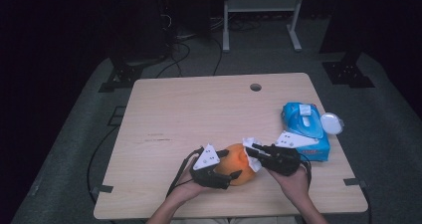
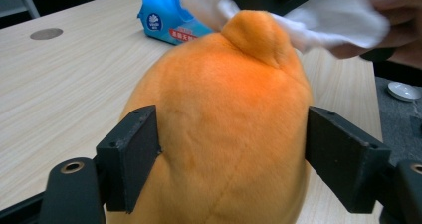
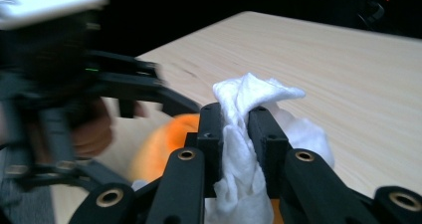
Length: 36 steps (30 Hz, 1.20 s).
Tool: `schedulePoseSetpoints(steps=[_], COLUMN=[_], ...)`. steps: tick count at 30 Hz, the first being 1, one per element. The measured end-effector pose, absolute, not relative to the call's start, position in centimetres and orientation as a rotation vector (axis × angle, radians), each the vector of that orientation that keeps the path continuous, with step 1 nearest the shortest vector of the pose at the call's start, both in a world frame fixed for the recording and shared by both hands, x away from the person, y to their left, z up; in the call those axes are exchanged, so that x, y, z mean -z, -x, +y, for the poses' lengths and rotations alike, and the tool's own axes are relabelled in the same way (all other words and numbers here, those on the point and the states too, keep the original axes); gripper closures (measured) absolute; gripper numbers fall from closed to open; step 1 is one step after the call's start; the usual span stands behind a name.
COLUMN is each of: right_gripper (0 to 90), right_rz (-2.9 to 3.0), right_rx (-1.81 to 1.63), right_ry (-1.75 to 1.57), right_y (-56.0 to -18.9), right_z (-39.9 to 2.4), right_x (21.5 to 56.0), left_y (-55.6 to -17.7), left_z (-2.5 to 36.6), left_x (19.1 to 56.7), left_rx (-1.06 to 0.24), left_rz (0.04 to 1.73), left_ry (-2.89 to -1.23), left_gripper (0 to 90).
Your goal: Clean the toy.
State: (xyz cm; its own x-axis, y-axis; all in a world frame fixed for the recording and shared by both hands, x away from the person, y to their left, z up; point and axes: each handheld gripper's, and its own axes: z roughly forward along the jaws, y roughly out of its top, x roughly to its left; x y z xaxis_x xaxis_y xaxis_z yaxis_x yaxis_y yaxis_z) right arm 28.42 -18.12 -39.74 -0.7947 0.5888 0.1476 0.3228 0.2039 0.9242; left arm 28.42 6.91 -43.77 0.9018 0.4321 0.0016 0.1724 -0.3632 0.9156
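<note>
**Orange plush toy between the left jaws, white tissue clamped in the right**

The orange plush toy (image 2: pixel 219 129) sits between the two black jaws of the left gripper (image 1: pixel 219 167), near the front edge of the table (image 1: pixel 189 109). In the left gripper view its long axis runs away from that gripper along the line of the jaws, and a small rounded nub at the far end points toward the right gripper (image 1: pixel 263 153). The left jaws stand on either side of its widest part: one pad touches the fur, while the other stands just off it with a thin gap, so the hold looks loose and not a squeeze.

The white tissue (image 3: pixel 244 134) lies against that nub and drapes over the far end of the toy. The right gripper's jaws are closed on it, a bunched fold pinched upright between the pads and sticking out past their tips.

Beyond the right gripper, toward the table's right edge, lies a blue tissue pack (image 1: pixel 304 129), with a small white round lid (image 1: pixel 331 123) just beside it.
</note>
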Motion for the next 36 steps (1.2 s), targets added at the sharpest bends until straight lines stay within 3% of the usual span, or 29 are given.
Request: schedulePoseSetpoints(steps=[6,11,19,25,36], right_gripper=[76.4,76.5,76.4,76.3,76.3], right_rz=[2.24,2.221,2.272,2.229,2.234], right_rx=[-1.639,-1.561,-1.702,-1.641,-1.604], right_ry=[-0.912,-1.026,-0.852,-1.101,-1.146], right_y=[-29.1,-30.5,-29.2,-31.4,-31.6], right_z=[-18.6,-20.5,-18.7,-21.5,-21.6], right_x=[40.4,42.1,40.4,43.0,43.7], left_y=[-28.0,-27.8,-28.1,-28.2,-29.6], left_z=[6.9,6.8,7.5,7.9,9.7], left_x=[43.8,43.9,44.1,44.1,44.2], left_rx=[-0.302,-0.313,-0.273,-0.265,-0.238], left_rz=[0.393,0.37,0.359,0.348,0.505], left_ry=[-1.982,-1.987,-1.986,-1.997,-1.891], left_gripper=[38.7,38.0,36.9,37.4,37.0])
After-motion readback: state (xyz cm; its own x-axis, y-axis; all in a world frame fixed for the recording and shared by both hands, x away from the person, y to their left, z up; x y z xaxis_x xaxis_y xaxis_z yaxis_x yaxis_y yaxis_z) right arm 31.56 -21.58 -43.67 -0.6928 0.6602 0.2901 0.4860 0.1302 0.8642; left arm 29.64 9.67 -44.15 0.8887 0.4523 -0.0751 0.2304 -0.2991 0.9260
